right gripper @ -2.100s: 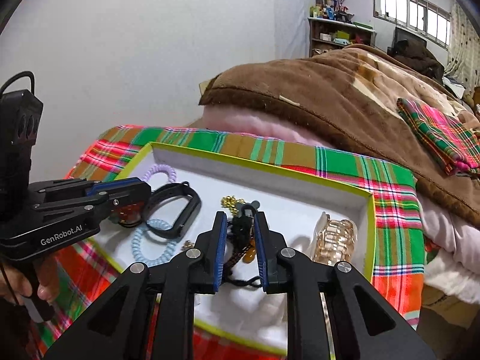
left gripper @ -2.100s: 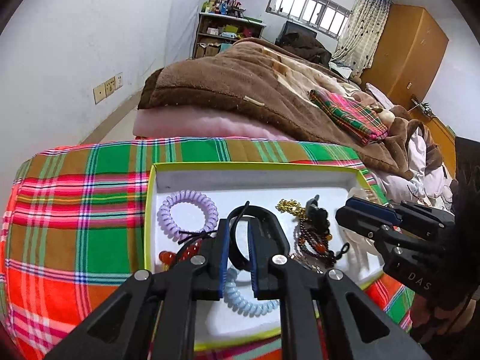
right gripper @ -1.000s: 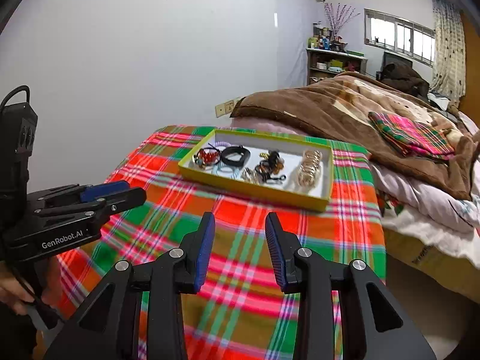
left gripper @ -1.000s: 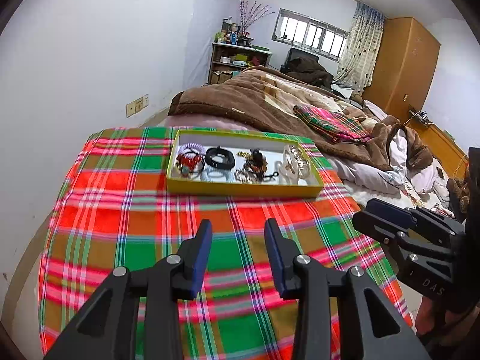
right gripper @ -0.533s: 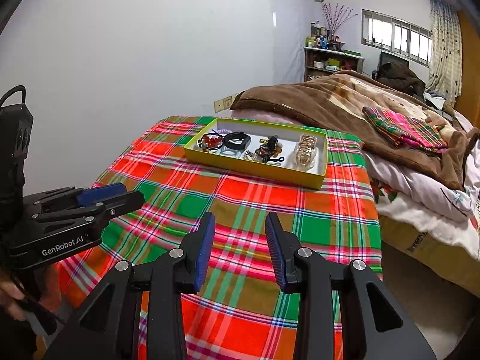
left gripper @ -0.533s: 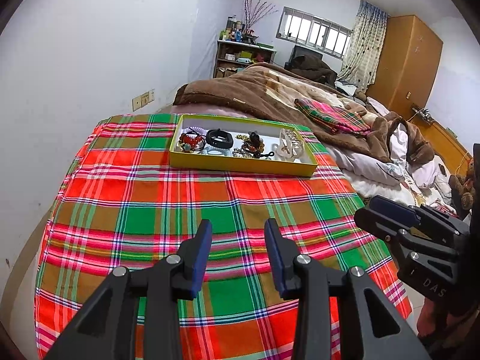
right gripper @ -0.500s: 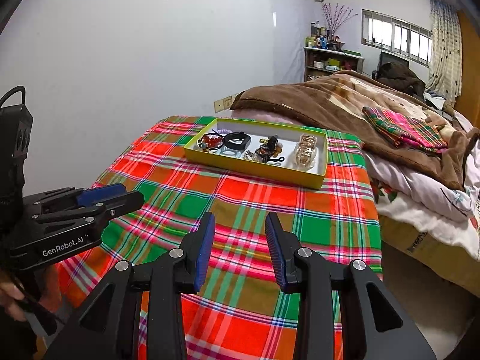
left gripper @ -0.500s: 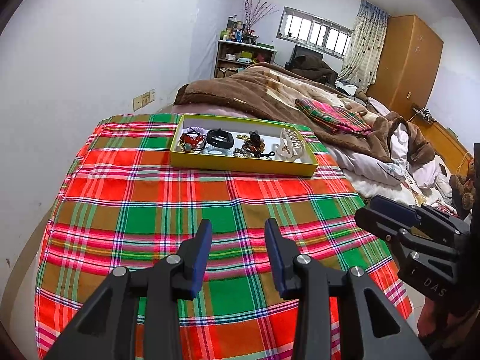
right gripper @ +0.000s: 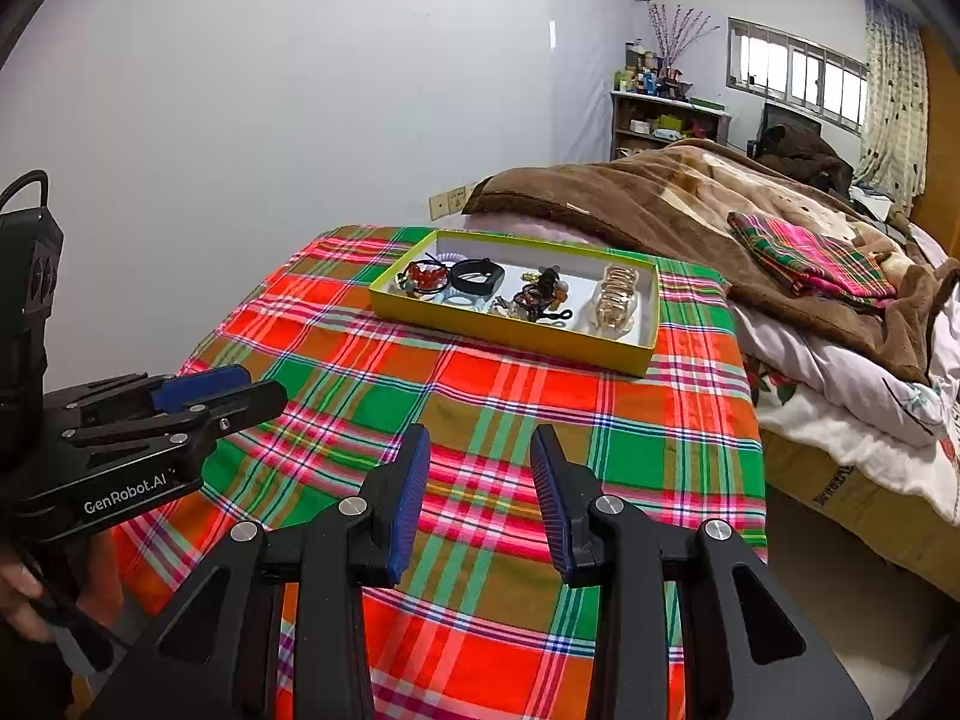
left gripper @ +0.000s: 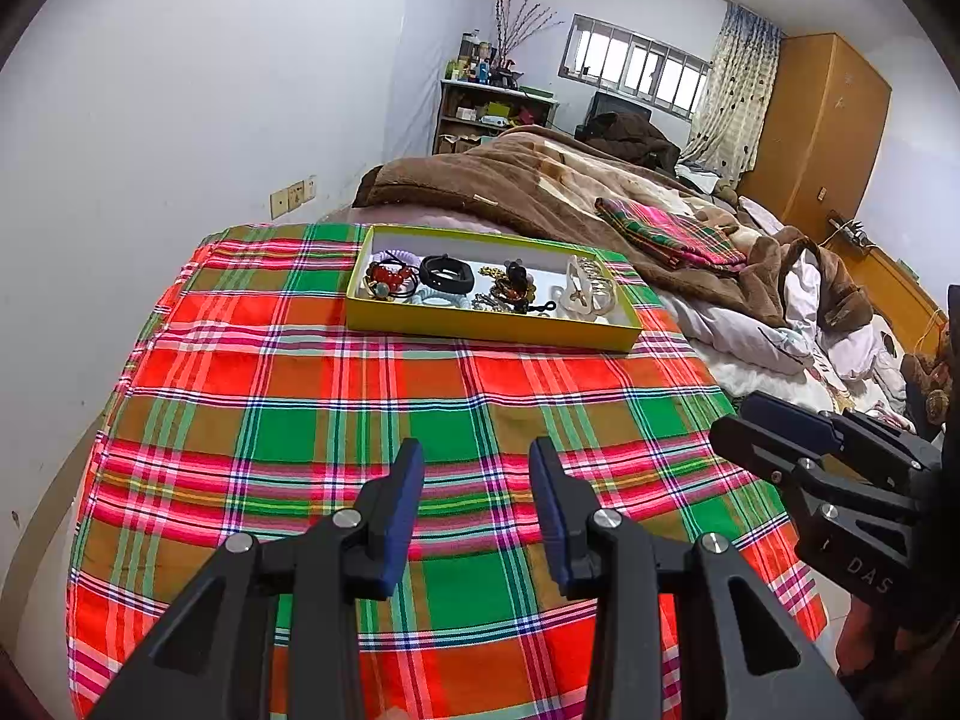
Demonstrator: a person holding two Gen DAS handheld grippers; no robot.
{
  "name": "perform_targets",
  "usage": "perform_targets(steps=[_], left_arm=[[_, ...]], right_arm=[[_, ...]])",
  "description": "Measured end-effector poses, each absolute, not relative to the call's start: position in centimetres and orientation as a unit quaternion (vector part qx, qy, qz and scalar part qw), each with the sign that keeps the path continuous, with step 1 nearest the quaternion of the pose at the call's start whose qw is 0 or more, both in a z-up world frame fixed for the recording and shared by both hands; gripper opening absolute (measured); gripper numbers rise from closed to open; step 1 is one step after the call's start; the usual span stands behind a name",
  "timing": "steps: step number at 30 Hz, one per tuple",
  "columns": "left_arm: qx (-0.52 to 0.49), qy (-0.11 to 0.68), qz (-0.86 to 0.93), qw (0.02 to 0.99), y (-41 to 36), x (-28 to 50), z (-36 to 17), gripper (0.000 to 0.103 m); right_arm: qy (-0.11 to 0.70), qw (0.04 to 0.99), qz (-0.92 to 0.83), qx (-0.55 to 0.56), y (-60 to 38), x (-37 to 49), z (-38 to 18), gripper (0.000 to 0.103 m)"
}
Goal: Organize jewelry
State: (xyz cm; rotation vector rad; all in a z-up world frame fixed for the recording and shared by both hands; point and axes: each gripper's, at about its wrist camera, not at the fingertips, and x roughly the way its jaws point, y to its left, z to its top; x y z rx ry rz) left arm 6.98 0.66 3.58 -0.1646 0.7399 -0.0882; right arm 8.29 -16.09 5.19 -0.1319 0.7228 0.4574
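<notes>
"GenRobot.AI" is read on the left claw (right gripper: 198, 396) body, and "DAS" on the right claw (left gripper: 762, 420) body. Both claws are held partly apart with nothing between the pads, above the plaid cloth (left gripper: 300, 396), well short of the tray (left gripper: 486, 327). The jewelry (left gripper: 510, 291) is seen lying inside the tray at the cloth's far end

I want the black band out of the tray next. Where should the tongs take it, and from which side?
Probably from above, pinching one side of the black band across its strap. It lies flat as an open loop in the tray, with other pieces crowding its edges, so a level approach would likely meet the tray wall.
</notes>
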Motion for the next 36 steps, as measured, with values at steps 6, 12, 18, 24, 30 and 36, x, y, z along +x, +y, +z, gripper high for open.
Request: perform_targets(steps=[6, 12, 18, 24, 30, 36], left_arm=[[-0.078, 0.366, -0.036, 0.927, 0.59, 7.09, 3.26, 0.038], [-0.079, 0.367, -0.033, 0.926, 0.56, 6.99, 3.14, 0.038], [-0.079, 0.366, -0.032, 0.926, 0.66, 6.97, 3.12, 0.038], [-0.067, 0.368, -0.02, 0.927, 0.49, 7.02, 3.11, 0.038], [-0.073, 0.372, -0.021, 0.925, 0.31, 7.06, 2.91, 0.038], [-0.063, 0.372, -0.018, 0.926, -0.1, 7.21, 2.92, 0.038]], right_arm=[[0.352, 0.907, 0.221, -0.064, -16.01, 8.31, 5.06, 0.036], [0.354, 0.906, 0.222, -0.065, -16.11, 8.36, 4.86, 0.036], [0.353, 0.907, 0.221, -0.066, -16.17, 8.25, 4.92, 0.036], [0.353, 0.907, 0.222, -0.066, -16.16, 8.24, 4.92, 0.036], [0.354, 0.907, 0.219, -0.067, -16.19, 8.27, 4.96, 0.036], [0.354, 0.907, 0.217, -0.072, -16.06, 8.4, 4.91, 0.036]])
